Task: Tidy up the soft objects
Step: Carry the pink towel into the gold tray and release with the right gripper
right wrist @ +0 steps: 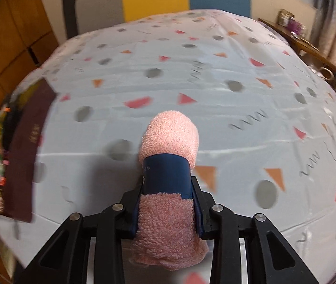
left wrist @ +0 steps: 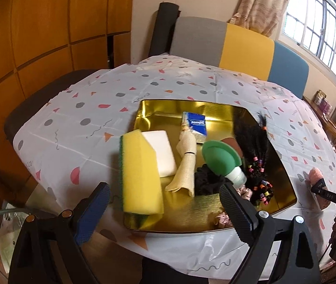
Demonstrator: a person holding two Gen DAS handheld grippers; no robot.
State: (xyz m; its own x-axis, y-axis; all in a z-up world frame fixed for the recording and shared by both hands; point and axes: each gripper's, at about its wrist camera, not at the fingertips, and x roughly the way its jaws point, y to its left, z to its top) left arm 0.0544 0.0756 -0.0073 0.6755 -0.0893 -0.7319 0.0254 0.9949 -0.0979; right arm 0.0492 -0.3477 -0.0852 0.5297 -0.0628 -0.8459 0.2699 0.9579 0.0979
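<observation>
A gold tray (left wrist: 191, 108) sits on the patterned tablecloth (left wrist: 85, 118). It holds a white foam block (left wrist: 163, 153), a blue tissue pack (left wrist: 195, 124), a beige rolled cloth (left wrist: 187, 163), a green-capped item (left wrist: 220, 156), a beaded black hairpiece (left wrist: 253, 146), black fabric (left wrist: 206, 182) and a pink scrunchie (left wrist: 222, 220). A yellow-green sponge (left wrist: 142, 172), slightly blurred, lies over the tray's near left rim. My left gripper (left wrist: 163, 189) is open above it, pads apart from it. My right gripper (right wrist: 168, 182) is shut on a rolled pink towel (right wrist: 171, 132) with a blue band, right of the tray (right wrist: 25, 146).
A grey, yellow and blue chair back (left wrist: 246, 47) stands behind the table, and a black chair (left wrist: 165, 28) beside it. A wooden sideboard (right wrist: 310, 45) with small items runs along the right wall. The table's near edge (left wrist: 191, 260) is just below the left gripper.
</observation>
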